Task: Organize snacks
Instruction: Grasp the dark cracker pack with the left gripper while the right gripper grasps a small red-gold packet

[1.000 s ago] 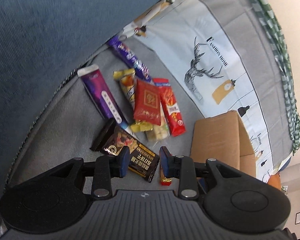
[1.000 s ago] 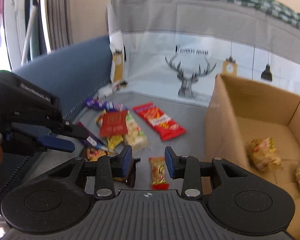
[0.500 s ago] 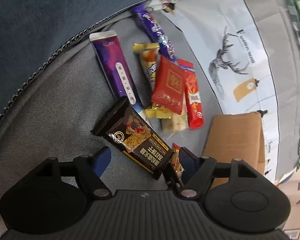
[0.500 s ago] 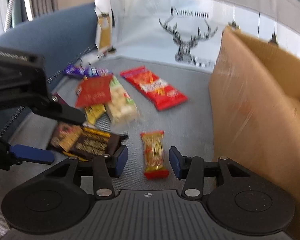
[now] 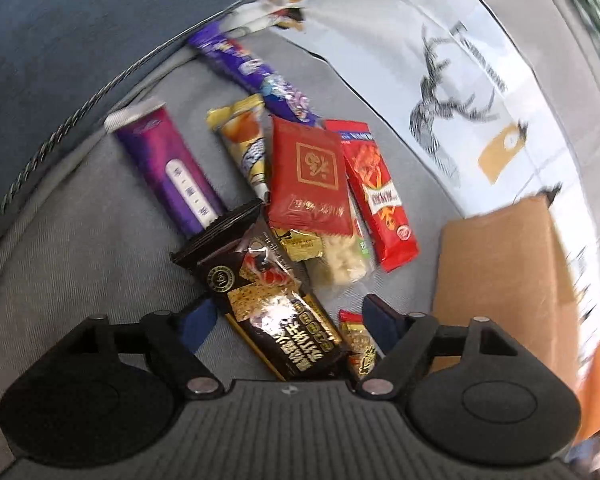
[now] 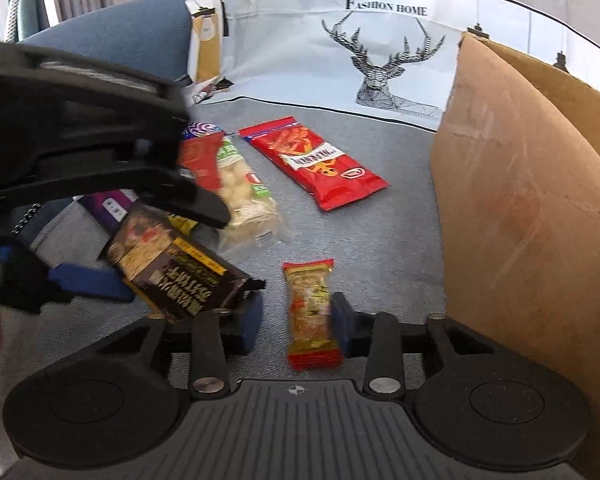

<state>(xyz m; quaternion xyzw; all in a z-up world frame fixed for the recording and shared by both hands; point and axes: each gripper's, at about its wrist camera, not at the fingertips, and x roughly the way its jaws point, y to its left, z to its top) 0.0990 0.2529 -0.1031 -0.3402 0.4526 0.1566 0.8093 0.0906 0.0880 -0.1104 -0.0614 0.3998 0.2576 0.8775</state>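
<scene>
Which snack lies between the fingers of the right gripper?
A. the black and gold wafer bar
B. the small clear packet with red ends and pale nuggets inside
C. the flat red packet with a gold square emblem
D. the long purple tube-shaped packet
B: in the right wrist view the small clear packet with red ends lies on the grey cushion between the fingers of the right gripper, beside the brown cardboard box.

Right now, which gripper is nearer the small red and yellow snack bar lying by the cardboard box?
Right. The right gripper straddles the small snack bar, its jaws closing around it. The left gripper, jaws open, straddles the black wafer pack beside it.
</scene>
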